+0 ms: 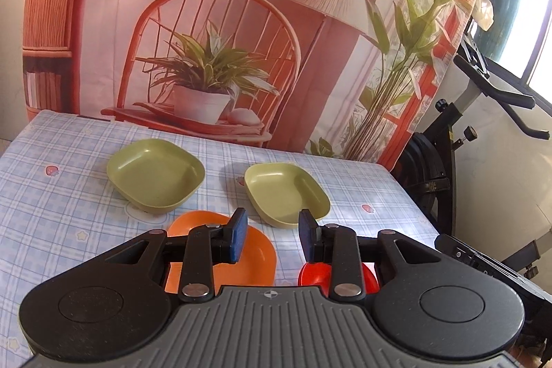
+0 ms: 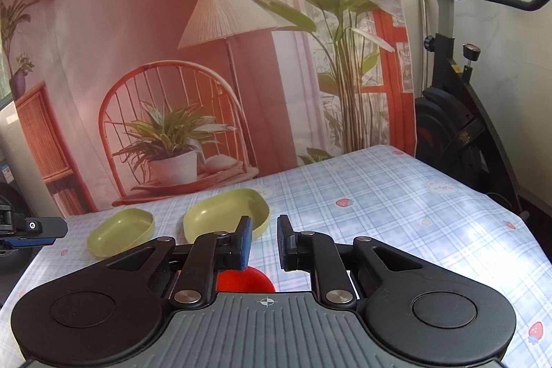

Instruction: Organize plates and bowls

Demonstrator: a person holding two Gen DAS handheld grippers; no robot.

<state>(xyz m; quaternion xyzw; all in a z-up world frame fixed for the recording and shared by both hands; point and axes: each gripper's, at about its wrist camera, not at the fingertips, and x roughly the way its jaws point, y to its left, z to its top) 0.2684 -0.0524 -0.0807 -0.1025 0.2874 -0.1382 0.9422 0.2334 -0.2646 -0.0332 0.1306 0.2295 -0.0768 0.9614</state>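
No words can be read on any dish or on the table (image 1: 362, 181). Its cloth is blue and white check with little strawberries and bunny faces. A yellow sticker on the exercise bike (image 2: 455, 112) is too small to read.

There are four dishes. Two are green bowls, one is an orange plate and one is a red bowl.

The green ones are deep, with soft rounded corners. They sit side by side near the back of the table, apart from each other. In the left wrist view, the first green bowl (image 1: 155, 175) is to the left and the second green bowl (image 1: 288, 192) is to the right. Both are upright with nothing in them.

The orange plate (image 1: 255, 250) is flat and shiny. It lies in front of the green bowls, partly hidden under the left hand-held gripper (image 1: 272, 235). The red bowl (image 1: 312, 275) is just to the right of the orange plate, and only a bit of it peeks out.

The left hand-held gripper has its blue pads spread wide and holds nothing. The right hand-held gripper (image 2: 264, 242) also has its pads apart, with a smaller gap, and holds nothing. It hangs over the red bowl.

A big printed curtain (image 2: 155, 40) with a chair, a lamp and plants hangs behind the table.
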